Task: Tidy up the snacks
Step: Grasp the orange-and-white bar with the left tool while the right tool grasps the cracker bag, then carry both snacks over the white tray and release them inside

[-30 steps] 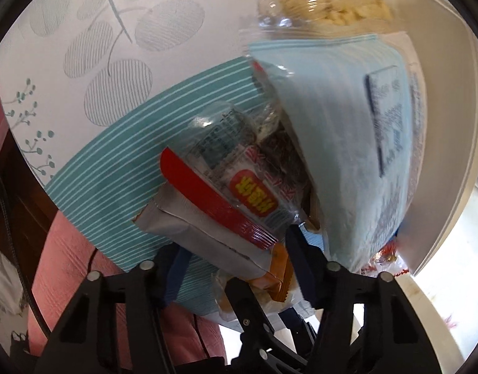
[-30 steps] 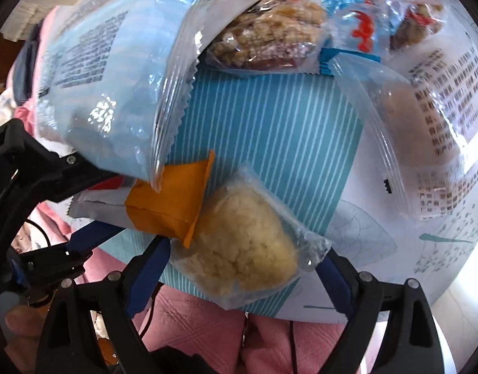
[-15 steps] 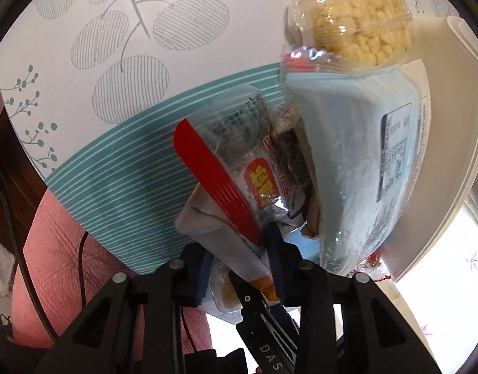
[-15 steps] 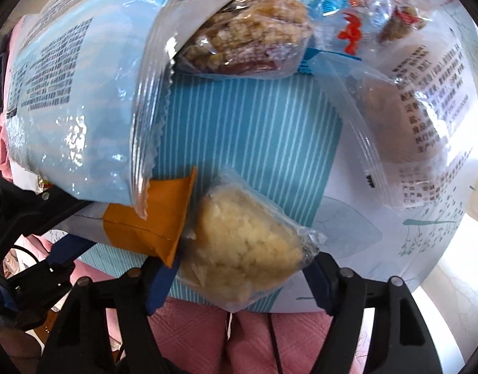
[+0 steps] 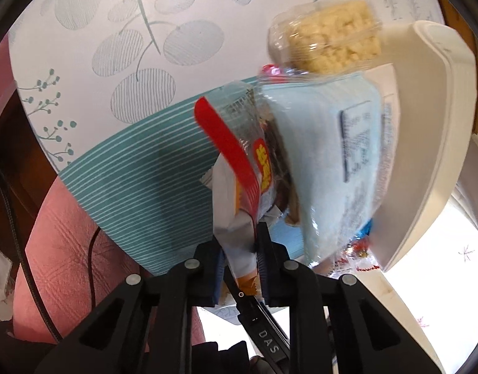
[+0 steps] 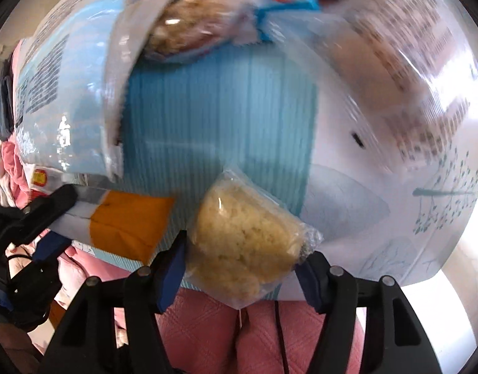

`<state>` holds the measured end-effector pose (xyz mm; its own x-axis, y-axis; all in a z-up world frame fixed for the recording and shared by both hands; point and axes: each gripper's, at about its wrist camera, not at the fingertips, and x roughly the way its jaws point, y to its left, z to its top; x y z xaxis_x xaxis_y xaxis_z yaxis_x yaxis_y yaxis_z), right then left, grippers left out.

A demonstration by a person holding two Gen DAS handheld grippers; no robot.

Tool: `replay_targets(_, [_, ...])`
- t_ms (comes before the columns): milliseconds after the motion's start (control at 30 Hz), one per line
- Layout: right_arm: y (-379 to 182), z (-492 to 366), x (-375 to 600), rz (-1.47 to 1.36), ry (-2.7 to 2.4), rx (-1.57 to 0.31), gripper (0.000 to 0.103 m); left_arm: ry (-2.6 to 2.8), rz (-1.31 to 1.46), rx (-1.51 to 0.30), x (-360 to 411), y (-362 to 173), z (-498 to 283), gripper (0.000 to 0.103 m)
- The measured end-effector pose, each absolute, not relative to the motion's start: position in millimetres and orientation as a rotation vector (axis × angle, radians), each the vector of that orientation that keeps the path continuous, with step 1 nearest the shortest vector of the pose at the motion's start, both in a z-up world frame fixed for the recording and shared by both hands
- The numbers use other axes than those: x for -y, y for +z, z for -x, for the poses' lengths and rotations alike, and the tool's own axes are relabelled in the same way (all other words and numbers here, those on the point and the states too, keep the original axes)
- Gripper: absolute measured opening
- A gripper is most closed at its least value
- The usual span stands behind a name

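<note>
Snack packets are engaged on both sides: the left gripper [image 5: 240,261], jaws closing, pinches the white-and-orange packet [image 5: 236,240], whose end lies between the pads just left of the pale blue bag [image 5: 335,168]. The right gripper [image 6: 243,271], jaws closing, straddles the rice-crisp pack [image 6: 245,243]; pad contact cannot be confirmed. Risks: the pinched packet drags the red-striped packet [image 5: 239,155] leaning on it, and over-closing crushes the crisp.

We take this for a home: snack packets [image 5: 338,162] on a leaf-printed tablecloth [image 5: 139,62], a pink quilted cover [image 6: 207,327] hanging below the edge.
</note>
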<state>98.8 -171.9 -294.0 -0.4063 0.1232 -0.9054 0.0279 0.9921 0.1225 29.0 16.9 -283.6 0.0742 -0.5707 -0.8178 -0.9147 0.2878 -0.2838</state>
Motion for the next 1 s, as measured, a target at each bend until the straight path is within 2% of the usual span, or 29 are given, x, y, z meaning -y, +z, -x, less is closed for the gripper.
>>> replay_targets(233, [-289.6, -98.9, 211.3, -0.225, 0.061, -1.986, 0.064, 0.449, 1.383, -1.55, -12.4, -256.9, -21.0, 0.016])
replay_targets(533, [-263.1, -94.9, 248.4, -0.249, 0.14, -1.887, 0.064, 0.363, 1.338, -1.493, 7.4, -210.0, -7.9, 0.016])
replay_targets(1000, [-179.5, -86.6, 290.7, -0.235, 0.249, -1.622, 0.064, 0.226, 1.033, -1.377, 43.2, -119.0, -27.0, 0.016])
